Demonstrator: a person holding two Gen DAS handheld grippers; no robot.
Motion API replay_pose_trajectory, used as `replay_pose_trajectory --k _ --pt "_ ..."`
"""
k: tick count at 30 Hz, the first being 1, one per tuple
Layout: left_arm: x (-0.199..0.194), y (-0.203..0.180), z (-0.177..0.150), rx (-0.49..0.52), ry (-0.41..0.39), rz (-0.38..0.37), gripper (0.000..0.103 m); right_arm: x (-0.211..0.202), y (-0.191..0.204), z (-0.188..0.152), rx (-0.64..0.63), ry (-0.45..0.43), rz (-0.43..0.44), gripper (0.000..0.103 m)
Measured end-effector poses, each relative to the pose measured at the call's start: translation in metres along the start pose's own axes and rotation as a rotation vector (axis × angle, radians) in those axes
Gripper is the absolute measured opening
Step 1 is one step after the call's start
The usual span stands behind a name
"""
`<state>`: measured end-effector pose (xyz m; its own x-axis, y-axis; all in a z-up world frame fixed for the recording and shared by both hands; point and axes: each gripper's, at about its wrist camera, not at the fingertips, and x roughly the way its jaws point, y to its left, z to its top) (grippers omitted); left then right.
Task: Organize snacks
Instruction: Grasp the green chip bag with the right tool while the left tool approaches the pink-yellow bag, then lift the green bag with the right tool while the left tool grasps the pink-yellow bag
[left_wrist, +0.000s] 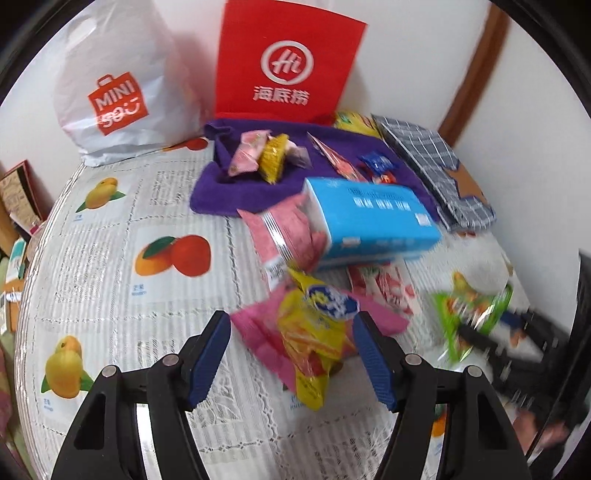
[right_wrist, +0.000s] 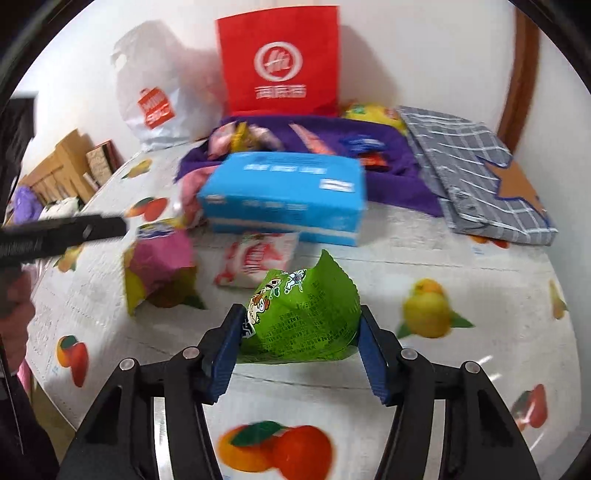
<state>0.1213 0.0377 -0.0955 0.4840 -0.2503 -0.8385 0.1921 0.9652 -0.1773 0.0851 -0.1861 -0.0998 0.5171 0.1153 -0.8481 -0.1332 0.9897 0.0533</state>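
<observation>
The green snack packet (right_wrist: 301, 317) is sitting between the blue pads of the right gripper (right_wrist: 299, 343), with both pads pressing against its crumpled sides, so the jaws are standing clamped on it just above the fruit-printed tablecloth (right_wrist: 461, 258). The yellow snack packet (left_wrist: 314, 332) is lying on a pink packet (left_wrist: 258, 332) between the fingers of the left gripper (left_wrist: 290, 354); the right-hand pad is meeting the wrapper's edge while the left-hand pad is standing clear of it, so these jaws are standing apart around the packet without a grip. In the left wrist view the green packet and the other gripper are appearing as a blur at the right edge. Beyond the yellow packet, a red-and-white packet (right_wrist: 258, 262) is lying flat on the cloth, and a blue tissue pack (right_wrist: 284, 195) is resting partly over a pink striped packet (left_wrist: 288, 236). Behind these, a purple cloth (left_wrist: 229, 184) is carrying several small wrapped sweets (left_wrist: 266, 155). A grey checked fabric piece (right_wrist: 472, 162) is lying to the right of the purple cloth. Against the white wall at the back, a red paper bag (left_wrist: 288, 62) is standing upright, and a white plastic shopping bag (left_wrist: 118, 85) is standing to its left. Cardboard boxes (right_wrist: 62, 162) are showing past the table's left edge.
</observation>
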Motion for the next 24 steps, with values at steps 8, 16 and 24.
replay_pose_trajectory --k 8,16,24 --pt "0.024 -0.025 -0.008 0.131 0.041 0.039 0.069 0.008 -0.034 -0.005 0.066 0.011 -0.024 0.059" --pt "0.051 -0.038 0.002 0.168 0.075 0.107 0.069 0.014 -0.047 -0.005 0.079 0.026 -0.026 0.059" --pt "0.044 -0.031 0.008 0.142 0.077 0.055 0.043 0.023 -0.051 -0.003 0.096 0.037 -0.018 0.059"
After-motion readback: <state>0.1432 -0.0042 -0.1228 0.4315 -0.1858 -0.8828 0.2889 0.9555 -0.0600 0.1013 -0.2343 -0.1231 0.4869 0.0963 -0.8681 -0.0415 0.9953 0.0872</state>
